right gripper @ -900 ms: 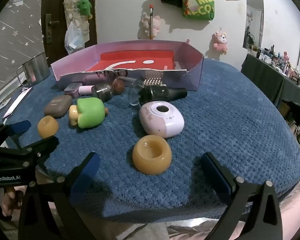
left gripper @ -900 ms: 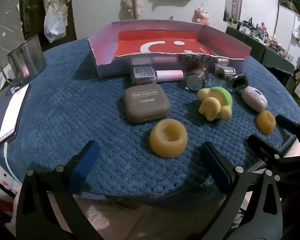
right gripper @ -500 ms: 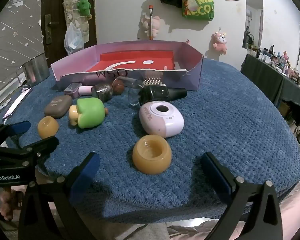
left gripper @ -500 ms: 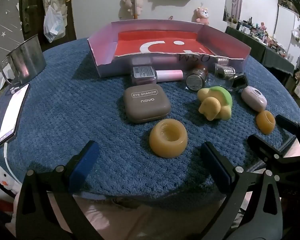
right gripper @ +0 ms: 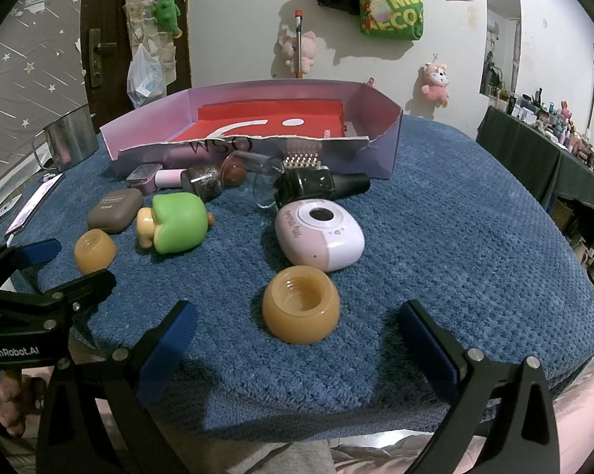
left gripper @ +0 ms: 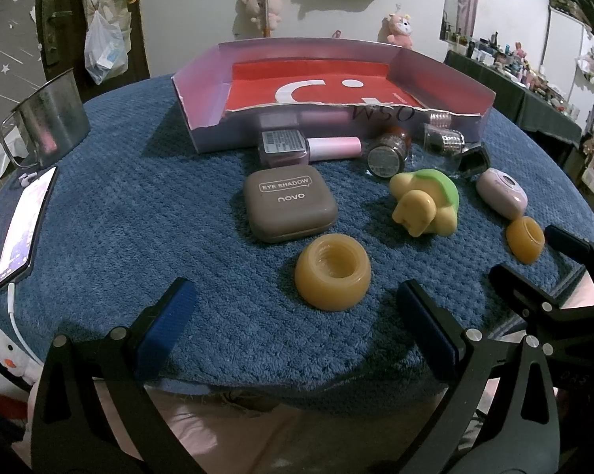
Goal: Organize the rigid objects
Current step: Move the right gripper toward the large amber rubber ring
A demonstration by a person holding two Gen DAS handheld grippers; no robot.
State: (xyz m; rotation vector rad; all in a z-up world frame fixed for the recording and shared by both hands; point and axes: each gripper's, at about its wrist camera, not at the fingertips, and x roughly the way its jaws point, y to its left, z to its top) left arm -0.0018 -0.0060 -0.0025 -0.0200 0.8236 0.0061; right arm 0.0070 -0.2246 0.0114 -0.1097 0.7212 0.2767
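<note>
Left wrist view, items listed from left to right on the blue-covered counter (left gripper: 146, 213). Phone (left gripper: 24, 229) lay flat at the far left edge, with a metal cup (left gripper: 53, 118) standing behind it. Purple cardboard tray (left gripper: 202, 91), red-lined, sat at the back centre; nothing showed inside it. Pink nail polish bottle (left gripper: 297, 147) lay on its side just in front of the tray's torn front wall. Brown eye shadow case (left gripper: 291, 207) lay flat below the bottle. Amber ring-shaped cap (left gripper: 332, 272) rested nearest the left tool (left gripper: 295, 312), which stood fully open and empty, the cap just ahead of its blue pads. Glittery bottle (left gripper: 385, 156) and a clear studded piece (left gripper: 443, 140) lay clustered by the tray front; what the studded piece was could not be made out. Yellow-and-green turtle toy (left gripper: 425, 201) sat right of the case. Pink oval device (left gripper: 502, 193) and a second amber cap (left gripper: 525, 239) followed at the right.

Right wrist view: black nail polish bottle (right gripper: 320, 187) lay on its side behind the pink device. Right tool (right gripper: 295, 333) was likewise spread wide, holding nothing, the second amber cap just ahead of its pads.
</note>
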